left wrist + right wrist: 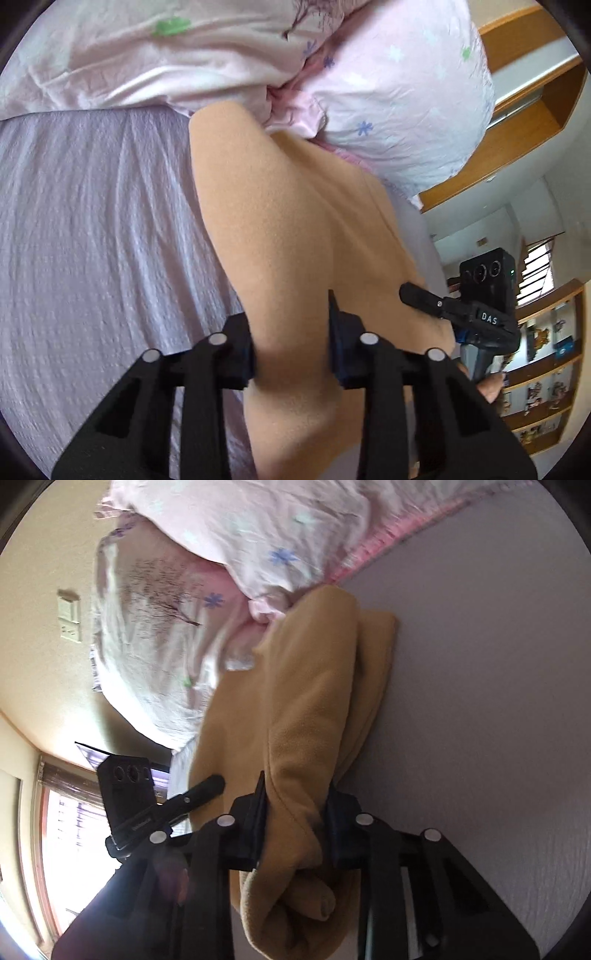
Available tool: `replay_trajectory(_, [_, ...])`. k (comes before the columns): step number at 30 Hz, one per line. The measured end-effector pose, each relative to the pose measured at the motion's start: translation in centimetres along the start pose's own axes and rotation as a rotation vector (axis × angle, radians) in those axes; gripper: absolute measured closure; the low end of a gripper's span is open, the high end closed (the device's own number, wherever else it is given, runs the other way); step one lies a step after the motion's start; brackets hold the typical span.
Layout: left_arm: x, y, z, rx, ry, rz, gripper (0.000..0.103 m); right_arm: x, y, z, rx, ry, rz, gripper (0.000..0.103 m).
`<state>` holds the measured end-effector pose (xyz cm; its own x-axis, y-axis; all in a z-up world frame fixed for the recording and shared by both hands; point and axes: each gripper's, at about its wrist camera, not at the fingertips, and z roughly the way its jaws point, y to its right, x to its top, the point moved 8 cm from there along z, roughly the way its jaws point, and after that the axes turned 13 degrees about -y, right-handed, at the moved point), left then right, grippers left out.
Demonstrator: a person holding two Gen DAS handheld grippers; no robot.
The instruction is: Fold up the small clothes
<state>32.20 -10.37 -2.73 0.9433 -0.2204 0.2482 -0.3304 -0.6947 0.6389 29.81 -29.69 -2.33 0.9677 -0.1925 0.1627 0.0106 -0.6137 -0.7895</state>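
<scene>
A tan fleece garment (295,229) lies stretched over the lilac bed sheet (92,240). My left gripper (291,347) is shut on one edge of it, with cloth bunched between the jaws. My right gripper (295,812) is shut on the other edge of the garment (295,701), with a thick fold hanging under the jaws. Each gripper shows in the other's view: the right one (424,295) at the garment's right edge, the left one (207,786) at its left edge.
A pink flowered duvet (221,48) and pillow (406,92) lie bunched at the far end of the bed, touching the garment's far end. Wooden shelves (546,369) stand at the right. A window (66,830) and wall switch (70,616) are beyond the bed.
</scene>
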Motion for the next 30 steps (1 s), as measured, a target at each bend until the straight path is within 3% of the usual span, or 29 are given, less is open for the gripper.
replay_trajectory(4, [-0.9, -0.4, -4.7, 0.028, 0.105, 0.052, 0.071, 0.7, -4.8, 0.6, 0.035, 0.036, -0.117, 0.077])
replay_trajectory(6, [-1.1, -2.3, -6.0, 0.129, 0.129, 0.046, 0.06, 1.3, -5.5, 2.8, -0.027, 0.016, -0.138, 0.073])
replay_trajectory(8, [-1.5, -4.8, -6.9, 0.289, 0.13, 0.028, 0.059, 1.7, -4.3, 5.3, -0.155, -0.029, -0.112, 0.068])
replay_trajectory(9, [-1.8, -5.4, -7.7, 0.315, 0.145, 0.022, 0.059, 1.6, -3.7, 5.6, -0.188, -0.045, -0.082, 0.068])
replay_trajectory(11, [-3.0, -4.6, -10.3, 0.265, 0.208, 0.045, 0.059, 1.3, -4.5, 3.5, -0.148, 0.029, -0.074, 0.066])
replay_trajectory(12, [-3.8, -3.9, -11.3, 0.251, 0.231, 0.066, 0.053, 1.0, -5.5, 1.8, -0.131, 0.087, -0.098, 0.063])
replay_trajectory(13, [-4.7, -2.6, -12.0, 0.231, 0.251, 0.096, 0.049, 0.3, -6.9, 0.5, -0.075, 0.122, -0.127, 0.048])
replay_trajectory(14, [-5.7, -1.2, -12.2, 0.207, 0.258, 0.126, 0.042, -0.4, -8.2, 0.0, -0.015, 0.126, -0.151, 0.03])
replay_trajectory(16, [-7.5, 1.1, -11.2, 0.174, 0.227, 0.18, 0.038, -2.4, -10.9, 0.4, 0.083, 0.077, -0.207, 0.024])
replay_trajectory(17, [-7.9, 2.1, -10.1, 0.169, 0.205, 0.192, 0.036, -3.2, -11.2, 1.0, 0.085, 0.049, -0.218, 0.024])
replay_trajectory(19, [-8.9, 2.7, -7.2, 0.168, 0.136, 0.19, 0.032, -3.9, -10.5, 2.5, 0.032, 0.008, -0.192, 0.024])
replay_trajectory(21, [-9.3, 1.1, -4.5, 0.233, 0.07, 0.144, 0.032, -3.5, -7.2, 4.6, -0.055, -0.028, -0.089, 0.024])
replay_trajectory(22, [-9.4, 0.6, -3.3, 0.273, 0.044, 0.134, 0.032, -3.5, -5.9, 5.1, -0.033, -0.049, -0.05, 0.025])
replay_trajectory(24, [-10.0, 1.3, -3.3, 0.341, 0.071, 0.169, 0.033, -3.7, -5.9, 3.9, 0.015, -0.037, -0.021, 0.025])
replay_trajectory(26, [-11.3, 1.8, -5.3, 0.342, 0.101, 0.181, 0.033, -5.1, -7.4, 1.7, -0.031, 0.006, -0.083, 0.022])
replay_trajectory(27, [-12.1, 1.9, -6.4, 0.35, 0.132, 0.182, 0.023, -6.1, -8.2, 0.5, -0.068, 0.045, -0.139, 0.017])
replay_trajectory(28, [-13.0, 1.7, -7.5, 0.393, 0.159, 0.176, 0.015, -6.6, -8.8, -0.2, -0.104, 0.077, -0.18, 0.005])
replay_trajectory(29, [-13.5, 1.3, -8.2, 0.449, 0.18, 0.164, 0.002, -8.0, -9.2, -1.2, -0.166, 0.117, -0.225, 0.001])
replay_trajectory(30, [-14.6, 0.5, -9.2, 0.522, 0.208, 0.147, 0.002, -8.8, -9.3, -1.3, -0.228, 0.149, -0.251, 0.001])
